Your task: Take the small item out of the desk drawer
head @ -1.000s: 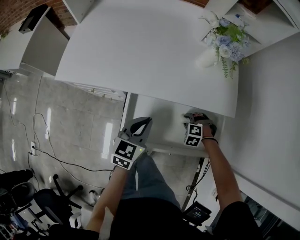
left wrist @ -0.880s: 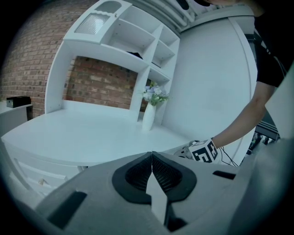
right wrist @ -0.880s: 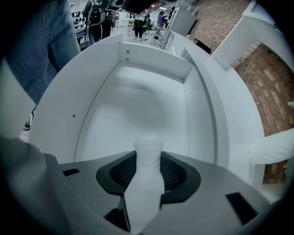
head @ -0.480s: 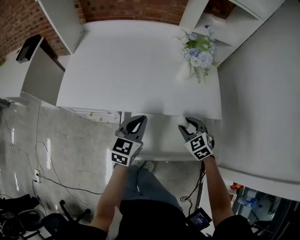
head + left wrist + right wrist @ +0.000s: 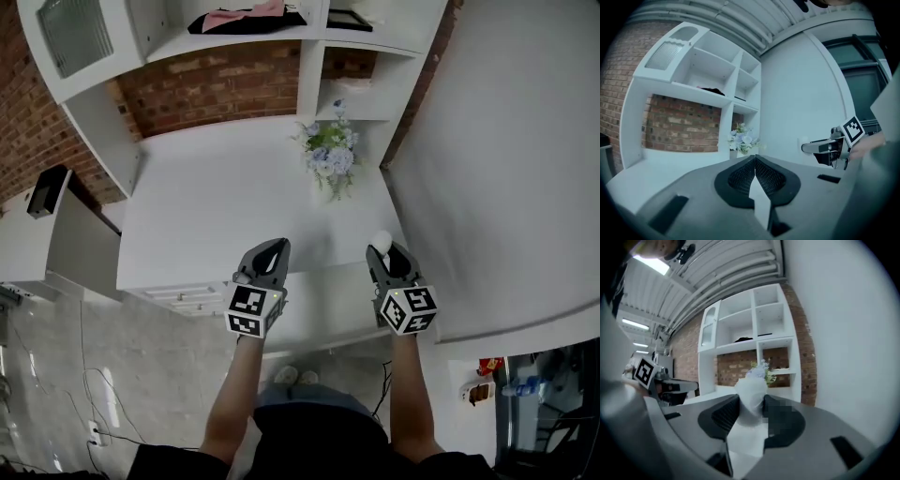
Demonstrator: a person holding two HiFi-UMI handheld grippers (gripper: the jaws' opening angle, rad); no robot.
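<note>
The small white item (image 5: pixel 751 383) sits pinched between the fingers of the right gripper (image 5: pixel 751 400), which stand partly apart and press on both its sides; its rounded top rises above them. The left gripper (image 5: pixel 754 161) has its fingers fully together, holding nothing. Both hover over the near edge of the white counter (image 5: pixel 216 206). Farther away stand flowers (image 5: pixel 328 155), then white shelves (image 5: pixel 187 39).
</note>
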